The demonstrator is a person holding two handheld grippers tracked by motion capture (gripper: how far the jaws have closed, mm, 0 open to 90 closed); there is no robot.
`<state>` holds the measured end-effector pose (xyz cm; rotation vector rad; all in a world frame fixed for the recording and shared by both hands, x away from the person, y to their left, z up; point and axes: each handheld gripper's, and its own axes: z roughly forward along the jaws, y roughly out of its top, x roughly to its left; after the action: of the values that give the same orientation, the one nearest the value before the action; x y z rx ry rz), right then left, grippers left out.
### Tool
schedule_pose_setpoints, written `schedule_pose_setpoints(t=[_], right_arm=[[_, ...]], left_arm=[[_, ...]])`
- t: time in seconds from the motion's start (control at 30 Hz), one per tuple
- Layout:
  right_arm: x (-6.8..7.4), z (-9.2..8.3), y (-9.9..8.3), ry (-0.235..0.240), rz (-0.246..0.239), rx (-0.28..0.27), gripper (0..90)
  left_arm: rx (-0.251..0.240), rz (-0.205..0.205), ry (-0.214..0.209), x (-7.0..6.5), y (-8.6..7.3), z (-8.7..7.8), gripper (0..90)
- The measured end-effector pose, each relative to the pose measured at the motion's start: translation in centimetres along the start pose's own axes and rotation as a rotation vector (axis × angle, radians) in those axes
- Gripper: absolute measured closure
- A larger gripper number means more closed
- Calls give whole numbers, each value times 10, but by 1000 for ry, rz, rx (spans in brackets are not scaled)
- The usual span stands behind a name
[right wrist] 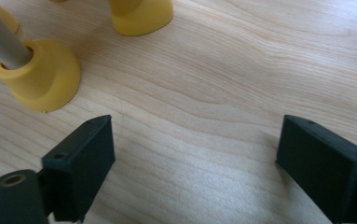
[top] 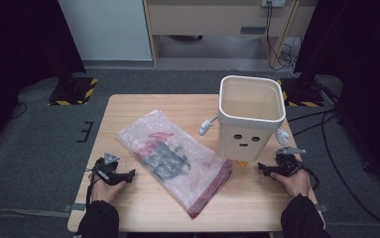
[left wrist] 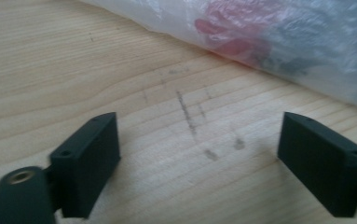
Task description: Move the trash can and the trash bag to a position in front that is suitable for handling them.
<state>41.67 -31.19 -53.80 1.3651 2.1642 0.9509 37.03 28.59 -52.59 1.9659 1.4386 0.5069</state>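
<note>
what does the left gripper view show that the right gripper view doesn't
The left gripper view has the clear plastic bag lying along its top edge, with red and dark contents showing through it, plus dark scuff marks on the wood. The right gripper view has the bin's yellow feet instead, one with a pale leg rising from it. Both share the wooden table and a pair of black jaws standing wide apart with nothing between them: left gripper, right gripper.
</note>
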Motion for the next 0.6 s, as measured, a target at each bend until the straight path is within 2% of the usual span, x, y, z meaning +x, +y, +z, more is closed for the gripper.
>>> schedule_pose_setpoints(t=[0.03, 0.07, 0.1, 0.2, 0.27, 0.3, 0.4, 0.43, 0.47, 0.6], right_arm=[[0, 0, 0, 0, 0, 0, 127], [0, -1, -1, -8, 0, -4, 143], [0, -2, -1, -11, -3, -3, 149], [0, -2, -2, -14, 2, -6, 161], [0, -3, -2, -17, 4, -8, 165], [0, -3, -2, -17, 4, -8, 165], [1, -3, -3, -22, 9, -8, 166], [2, -3, -3, -25, 11, -6, 165], [2, -3, -3, -25, 11, -6, 165], [2, -3, -3, -28, 13, -8, 164]], left_arm=[[0, 0, 0, 0, 0, 0, 158], [-25, -13, 3, -2, 2, -3, 158], [-38, -8, 4, -3, 3, -5, 163], [-97, 2, -21, -11, 9, -12, 179], [-160, 20, -39, -21, 19, -16, 179], [-160, 20, -39, -21, 19, -16, 177], [-208, 31, -63, -35, 34, -15, 173], [-228, 46, -76, -42, 42, -13, 172], [-228, 46, -76, -42, 42, -13, 172], [-232, 102, -105, -64, 60, 6, 172]])
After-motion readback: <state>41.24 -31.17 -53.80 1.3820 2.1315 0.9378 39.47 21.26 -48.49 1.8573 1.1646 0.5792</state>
